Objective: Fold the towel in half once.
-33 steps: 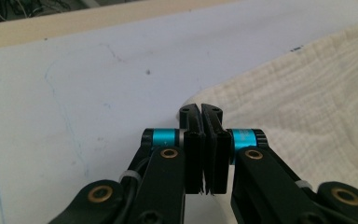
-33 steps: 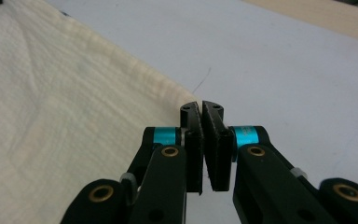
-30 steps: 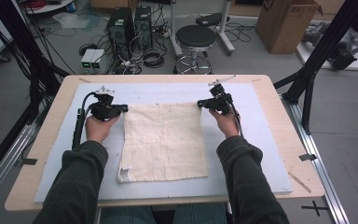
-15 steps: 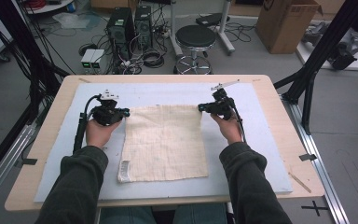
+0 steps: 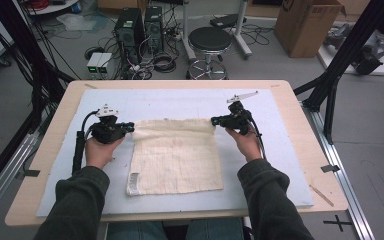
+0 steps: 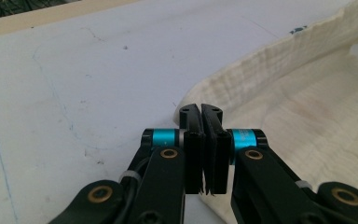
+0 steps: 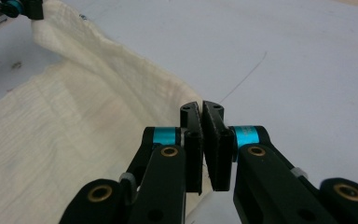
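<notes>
With each far corner of the cream cloth (image 5: pixel 176 155), at frame centre, clamped in a closed left gripper (image 5: pixel 128 126) and right gripper (image 5: pixel 215 120), the fold wanted both corners lifted level and carried evenly toward the near edge.

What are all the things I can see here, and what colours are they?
Cloth: one, cream, middle of the mat, far edge lifted.
Mat: one, pale blue-white, covering the table.
Table: one, light wood, under the mat.
Stool: one, black, on the floor beyond the table.
Cardboard box: one, brown, far right floor.
Computer towers: two, black, far floor.
Left tongs: one, black, shut on the cloth's far left corner.
Right tongs: one, black, shut on the far right corner.
Sleeves: two, dark green, bottom.
</notes>
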Action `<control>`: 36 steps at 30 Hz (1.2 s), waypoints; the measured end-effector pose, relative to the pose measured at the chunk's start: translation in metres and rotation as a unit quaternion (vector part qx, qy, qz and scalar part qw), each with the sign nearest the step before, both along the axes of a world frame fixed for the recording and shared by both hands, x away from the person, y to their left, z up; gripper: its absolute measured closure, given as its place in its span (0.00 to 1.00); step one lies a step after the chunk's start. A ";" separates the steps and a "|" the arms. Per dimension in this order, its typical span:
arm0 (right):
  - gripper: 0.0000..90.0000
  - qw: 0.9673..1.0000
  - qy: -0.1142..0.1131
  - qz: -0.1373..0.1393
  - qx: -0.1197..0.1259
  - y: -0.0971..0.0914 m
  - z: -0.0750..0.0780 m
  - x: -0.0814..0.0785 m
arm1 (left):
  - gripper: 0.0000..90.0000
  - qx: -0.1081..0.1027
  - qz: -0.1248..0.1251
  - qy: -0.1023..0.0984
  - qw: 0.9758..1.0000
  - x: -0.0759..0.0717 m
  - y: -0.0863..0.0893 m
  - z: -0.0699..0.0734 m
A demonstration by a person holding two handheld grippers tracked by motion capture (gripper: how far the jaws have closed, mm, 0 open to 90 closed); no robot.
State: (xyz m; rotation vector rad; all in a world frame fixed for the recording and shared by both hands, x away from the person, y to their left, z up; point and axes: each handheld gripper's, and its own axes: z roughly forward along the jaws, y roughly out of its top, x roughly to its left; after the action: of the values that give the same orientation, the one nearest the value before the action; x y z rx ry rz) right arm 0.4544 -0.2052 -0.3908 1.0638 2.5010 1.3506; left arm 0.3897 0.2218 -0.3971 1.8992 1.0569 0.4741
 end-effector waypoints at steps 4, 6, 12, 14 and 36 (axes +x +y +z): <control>0.97 1.000 -0.010 0.011 0.005 -0.001 0.003 -0.009 | 0.97 0.001 -0.013 -0.009 1.000 -0.010 0.000 0.003; 0.97 1.000 -0.011 0.016 0.010 -0.003 0.004 -0.015 | 0.97 0.013 -0.025 -0.016 0.999 -0.015 -0.002 0.005; 0.97 0.999 -0.021 0.033 0.014 -0.007 0.013 -0.034 | 0.97 0.018 -0.041 -0.031 0.999 -0.032 -0.004 0.010; 0.97 0.999 -0.028 0.040 0.017 -0.007 0.017 -0.040 | 0.97 0.018 -0.042 -0.033 0.998 -0.037 -0.003 0.010; 0.96 0.997 -0.035 0.075 -0.003 -0.018 0.009 -0.093 | 0.97 0.003 -0.069 -0.052 0.996 -0.089 0.003 0.009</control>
State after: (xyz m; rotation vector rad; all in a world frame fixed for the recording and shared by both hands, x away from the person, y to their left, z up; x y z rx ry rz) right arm 0.3614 -0.2232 -0.3815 0.8273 2.5766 1.3911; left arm 0.3007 0.2251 -0.3881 1.9164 0.8513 0.4928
